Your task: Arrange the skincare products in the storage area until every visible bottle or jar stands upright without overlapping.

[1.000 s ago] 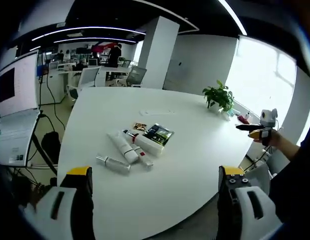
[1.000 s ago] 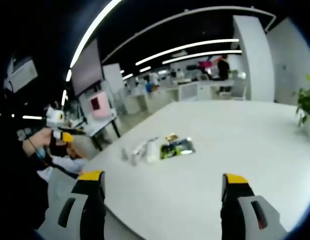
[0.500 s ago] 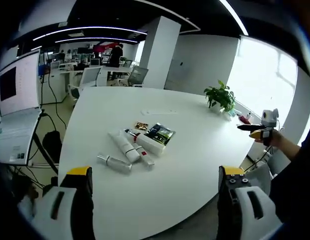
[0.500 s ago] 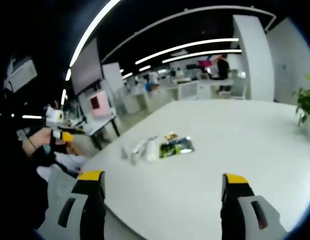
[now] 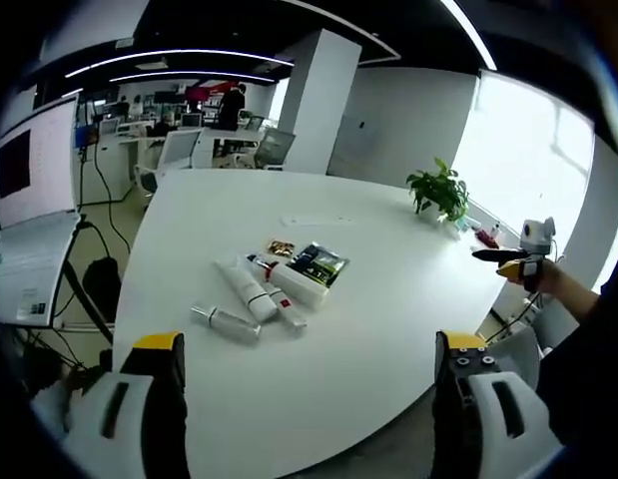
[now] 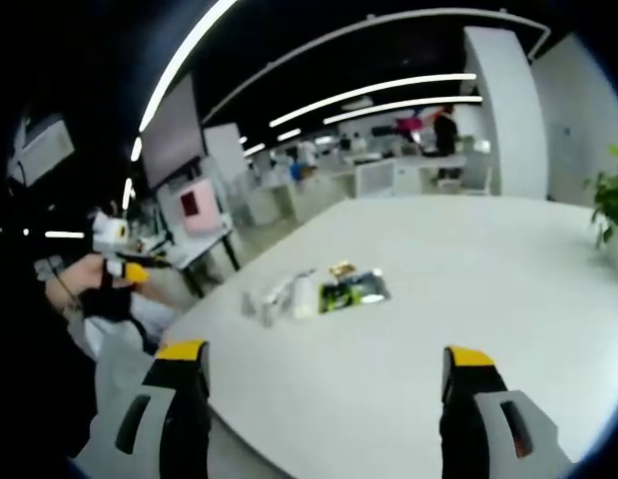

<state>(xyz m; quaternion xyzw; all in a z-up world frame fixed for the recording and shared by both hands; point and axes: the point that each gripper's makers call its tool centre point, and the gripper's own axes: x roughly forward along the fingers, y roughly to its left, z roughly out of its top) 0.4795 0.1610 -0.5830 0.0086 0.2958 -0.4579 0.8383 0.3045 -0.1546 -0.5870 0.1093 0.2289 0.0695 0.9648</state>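
Several skincare items lie flat in a cluster on the big white table (image 5: 388,299): a white tube (image 5: 246,288), a thinner tube with a red mark (image 5: 279,301), a silvery bottle (image 5: 226,322), a white box (image 5: 294,284), a dark green sachet (image 5: 316,264) and a small brown sachet (image 5: 281,248). The same cluster (image 6: 313,294) shows in the right gripper view. My left gripper (image 5: 307,354) is open, well short of them over the table's near edge. My right gripper (image 6: 326,364) is open too, away from the cluster; it also appears at the far right (image 5: 523,261) in a hand.
A potted plant (image 5: 438,192) and small bottles (image 5: 478,235) stand at the table's far right edge. A sheet of paper (image 5: 313,221) lies beyond the cluster. Desks, chairs and a person are in the office behind. A screen (image 5: 24,160) stands at left.
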